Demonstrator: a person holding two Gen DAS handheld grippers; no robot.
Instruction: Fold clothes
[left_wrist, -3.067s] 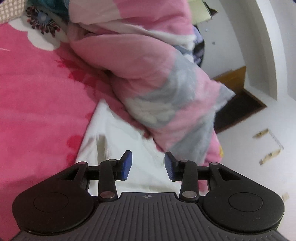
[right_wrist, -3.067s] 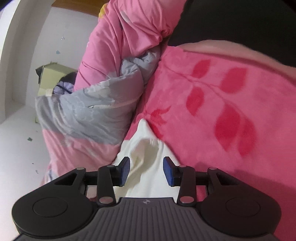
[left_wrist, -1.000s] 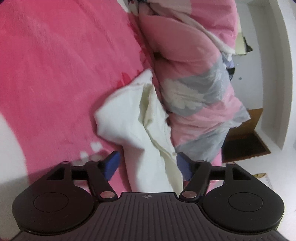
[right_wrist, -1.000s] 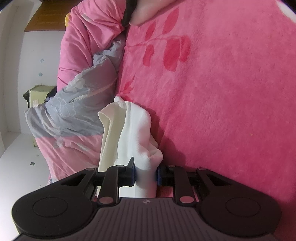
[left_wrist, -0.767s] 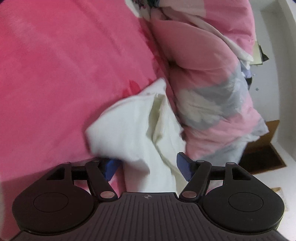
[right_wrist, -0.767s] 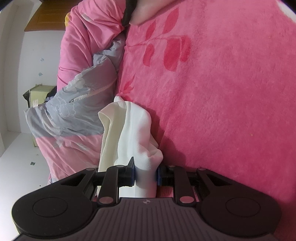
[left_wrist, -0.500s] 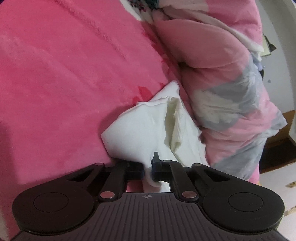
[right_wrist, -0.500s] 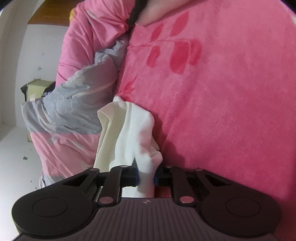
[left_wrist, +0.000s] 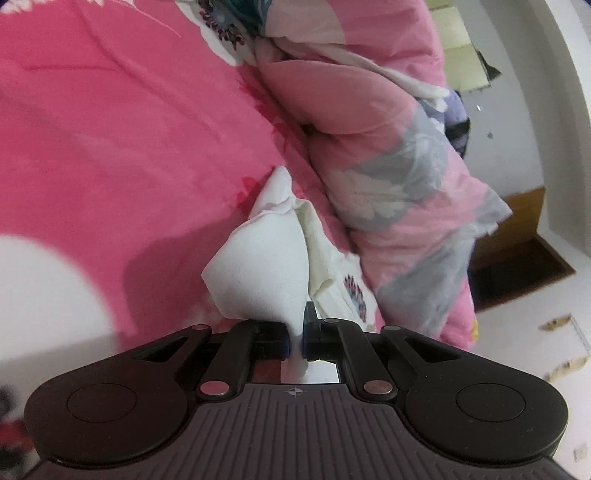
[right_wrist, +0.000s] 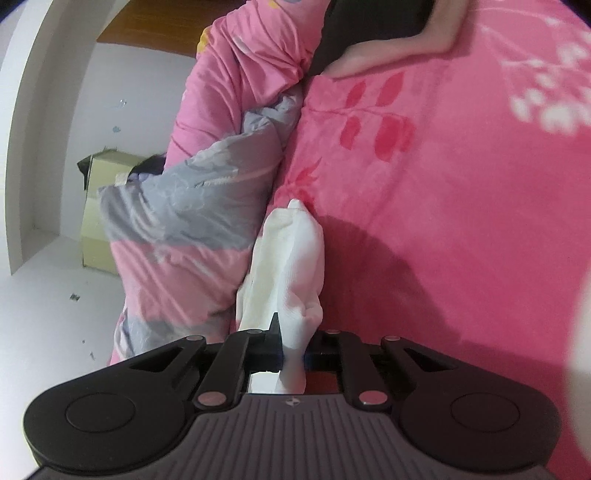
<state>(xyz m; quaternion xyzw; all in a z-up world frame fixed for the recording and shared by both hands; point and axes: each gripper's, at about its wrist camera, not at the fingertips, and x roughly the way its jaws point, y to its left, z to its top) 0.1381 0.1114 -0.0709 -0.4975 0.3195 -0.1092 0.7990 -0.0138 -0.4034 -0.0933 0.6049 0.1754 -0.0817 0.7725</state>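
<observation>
In the left wrist view our left gripper (left_wrist: 294, 341) is clamped on a pinch of the white garment (left_wrist: 266, 273), the cloth squeezed to a thin fold between jaws nearly together. From that pinch the garment runs out toward twelve o'clock, bunched and draping, and narrows to a tip that rests on the pink blanket (left_wrist: 110, 147) just beside the rolled quilt (left_wrist: 388, 166), which lies from one to three o'clock.

In the right wrist view our right gripper (right_wrist: 293, 354) has just been closing and holds another pinch of the same garment (right_wrist: 288, 266), with cloth between the pads. Here too the long axis runs straight ahead to twelve o'clock, the quilt (right_wrist: 192, 229) now at ten o'clock and the blanket (right_wrist: 443, 221) from one to three.

Both hands sit at the near end, so neither is nearer the far tip. We judge the next move turns on that: the near edge carried forward along this axis toward the tip, with the two pinches kept level, or the fold will skew.
</observation>
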